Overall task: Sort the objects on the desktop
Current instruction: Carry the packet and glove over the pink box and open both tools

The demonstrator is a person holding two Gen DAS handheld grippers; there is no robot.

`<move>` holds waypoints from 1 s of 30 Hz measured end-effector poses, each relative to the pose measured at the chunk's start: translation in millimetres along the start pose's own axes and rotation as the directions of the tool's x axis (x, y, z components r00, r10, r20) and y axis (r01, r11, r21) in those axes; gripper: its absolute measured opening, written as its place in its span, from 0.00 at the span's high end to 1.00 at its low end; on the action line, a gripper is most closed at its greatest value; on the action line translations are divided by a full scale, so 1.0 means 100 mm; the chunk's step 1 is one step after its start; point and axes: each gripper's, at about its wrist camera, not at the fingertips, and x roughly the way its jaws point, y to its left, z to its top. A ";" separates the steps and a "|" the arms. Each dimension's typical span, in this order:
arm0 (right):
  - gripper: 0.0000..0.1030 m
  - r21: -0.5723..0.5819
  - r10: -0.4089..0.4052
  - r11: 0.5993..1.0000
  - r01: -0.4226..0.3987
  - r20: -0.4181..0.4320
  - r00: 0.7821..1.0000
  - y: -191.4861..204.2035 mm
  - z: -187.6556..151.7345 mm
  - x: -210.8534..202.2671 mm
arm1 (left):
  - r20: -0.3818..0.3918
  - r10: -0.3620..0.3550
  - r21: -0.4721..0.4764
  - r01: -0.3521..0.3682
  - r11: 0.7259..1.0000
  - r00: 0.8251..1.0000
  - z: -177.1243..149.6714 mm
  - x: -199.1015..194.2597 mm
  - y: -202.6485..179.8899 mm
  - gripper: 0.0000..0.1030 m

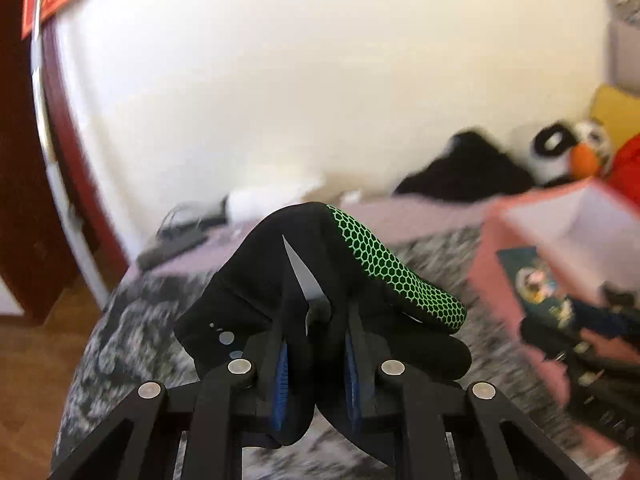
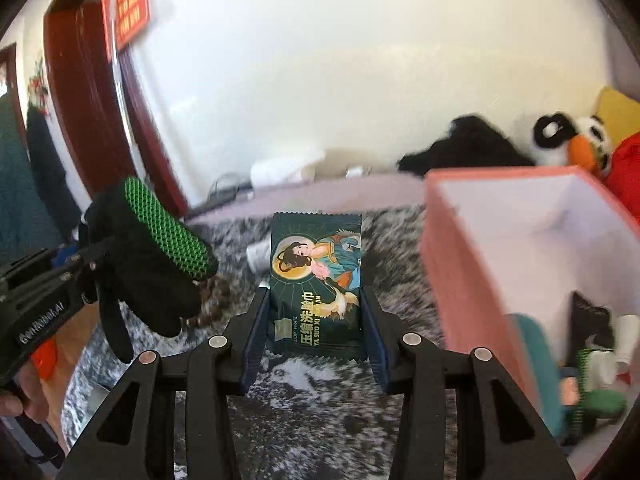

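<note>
My left gripper [image 1: 316,344] is shut on a black glove with a green honeycomb patch [image 1: 320,280] and holds it in the air above the mottled grey cover [image 1: 120,344]. The glove [image 2: 152,256] and left gripper [image 2: 86,270] also show at the left of the right wrist view. My right gripper [image 2: 316,328] is shut on a dark green sachet printed with a woman [image 2: 316,284], held upright. The pink box [image 2: 472,280] stands open at the right, with several items at its bottom; it also shows in the left wrist view [image 1: 532,240].
A string of brown beads [image 2: 208,300] and a small white bottle [image 2: 258,256] lie on the grey cover. A black garment [image 2: 468,148], a panda plush [image 2: 572,140] and a white roll [image 2: 280,170] sit by the back wall. A red door frame [image 2: 72,92] stands left.
</note>
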 end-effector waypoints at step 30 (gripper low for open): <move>0.01 0.520 -0.615 0.686 0.509 0.040 0.788 -2.93 -0.26 -1.58 | 0.026 -0.207 0.273 0.192 0.943 0.978 0.13 -0.13 -2.49 0.03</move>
